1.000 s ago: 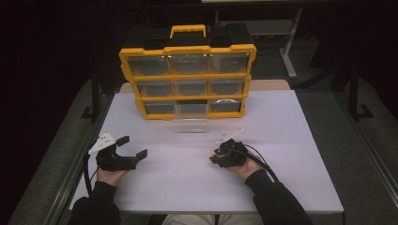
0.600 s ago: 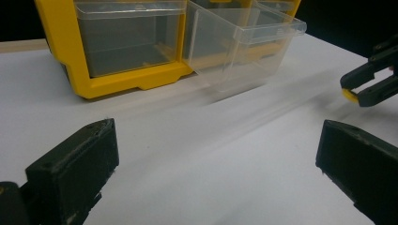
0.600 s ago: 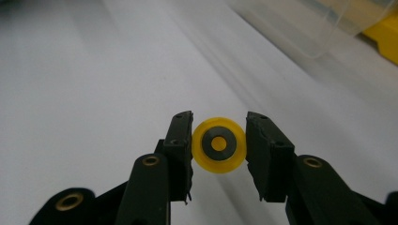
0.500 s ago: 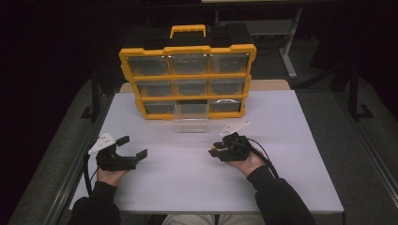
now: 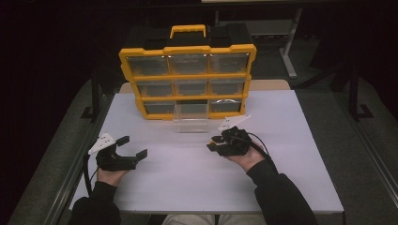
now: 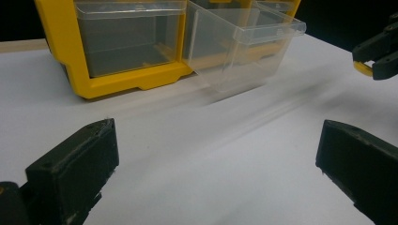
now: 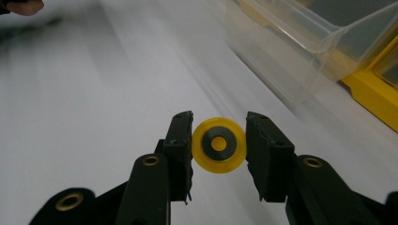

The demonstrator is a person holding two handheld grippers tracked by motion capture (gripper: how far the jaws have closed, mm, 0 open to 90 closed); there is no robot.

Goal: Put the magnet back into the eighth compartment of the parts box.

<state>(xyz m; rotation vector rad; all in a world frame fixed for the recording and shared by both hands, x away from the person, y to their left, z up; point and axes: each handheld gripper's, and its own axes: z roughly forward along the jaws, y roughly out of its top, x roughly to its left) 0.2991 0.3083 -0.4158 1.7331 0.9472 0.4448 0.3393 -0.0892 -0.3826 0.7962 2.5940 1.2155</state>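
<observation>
A yellow organizer (image 5: 187, 77) with clear drawers stands at the back of the white table (image 5: 300, 140). Its bottom middle drawer (image 5: 191, 123) is pulled out toward me and shows close up as a clear drawer (image 7: 291, 51) in the right gripper view. My right gripper (image 5: 215, 144) hovers just right of that drawer, shut on a small yellow wheel (image 7: 218, 144) with a dark hub; the pads press on its rim. My left gripper (image 5: 133, 146) rests low at the table's left, jaws wide open with nothing between them (image 6: 216, 154). The right gripper (image 6: 378, 54) appears at the far right of the left gripper view.
A black case with a yellow handle (image 5: 187, 30) sits behind the organizer. The table's front edge (image 5: 211, 211) runs just ahead of the person's sleeves. Dark floor and table legs (image 5: 288, 61) surround the table. A bare white surface lies between the two grippers.
My right gripper has risen and moved toward the organizer with the yellow wheel still in it. The left gripper has stayed where it was.
</observation>
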